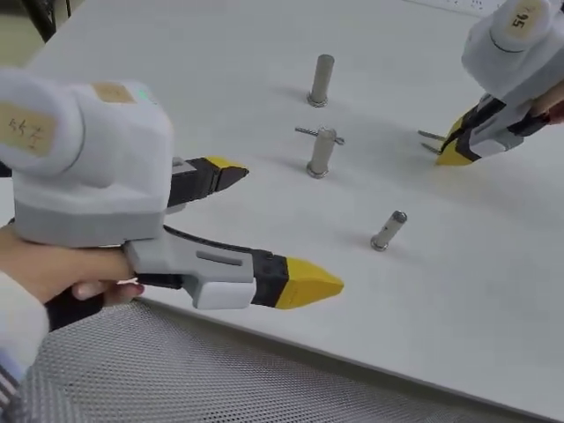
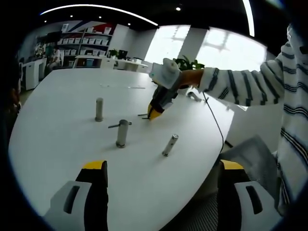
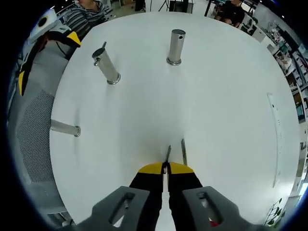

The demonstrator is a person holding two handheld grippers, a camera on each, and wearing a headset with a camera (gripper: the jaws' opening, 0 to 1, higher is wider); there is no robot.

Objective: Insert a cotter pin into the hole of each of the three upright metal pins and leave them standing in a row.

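Note:
Three metal pins stand on the white table (image 1: pixel 220 53): a far pin (image 1: pixel 322 81), a middle pin (image 1: pixel 322 152) with a cotter pin (image 1: pixel 308 132) through its hole, and a near pin (image 1: pixel 389 230) that looks tilted right. My right gripper (image 1: pixel 454 154) is at the table's right side, tips down on the surface and shut on a thin cotter pin (image 3: pixel 168 154). A second cotter pin (image 3: pixel 183 151) lies just beside it. My left gripper (image 1: pixel 282 227) hovers open at the near edge, left of the pins, with nothing between its fingers.
Grey mesh (image 1: pixel 176 370) lies below the table's near edge. In the left gripper view, a person's striped sleeve (image 2: pixel 240 84) reaches in from the right, and shelves and desks (image 2: pixel 82 57) stand far behind the table.

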